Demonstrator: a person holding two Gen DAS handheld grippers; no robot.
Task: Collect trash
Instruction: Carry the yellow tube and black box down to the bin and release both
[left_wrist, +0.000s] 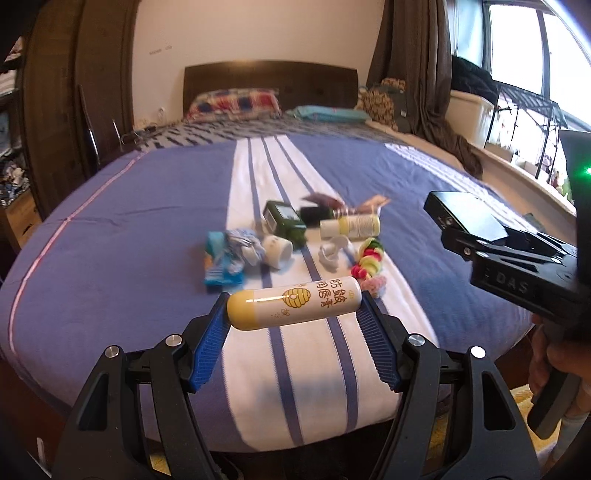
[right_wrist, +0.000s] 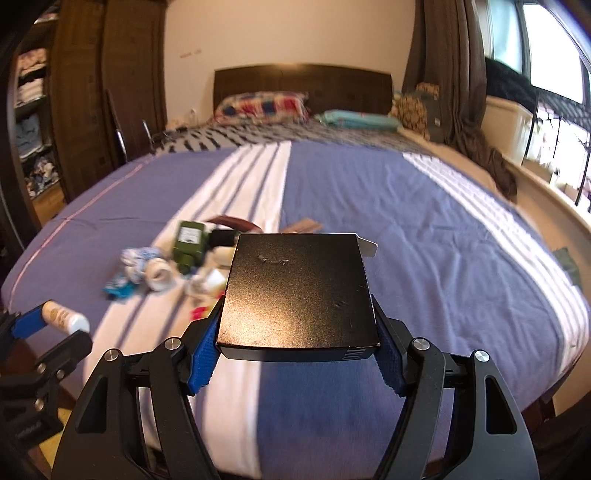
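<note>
Carrying two items off the bed (left_wrist: 110, 229): left gripper (left_wrist: 293, 314) fingers clamp the tube (left_wrist: 293, 304) by its rounded ends, so it may squirt out; right gripper (right_wrist: 297, 350) fingers pinch the box (right_wrist: 299, 291), which could tip.

A bed (left_wrist: 110, 236) fills the room, spread with a blue cover striped in white. At its head stands a dark wooden headboard (left_wrist: 269, 79) against a plain cream wall (left_wrist: 240, 29), with a checked pillow (left_wrist: 232, 103) and a turquoise one (left_wrist: 328, 112) below it. Brown curtains (left_wrist: 410, 62) hang beside a bright window (left_wrist: 517, 40) on the right. A dark wooden wardrobe (left_wrist: 74, 74) stands on the left, with open shelves of folded clothes (right_wrist: 31, 96).
</note>
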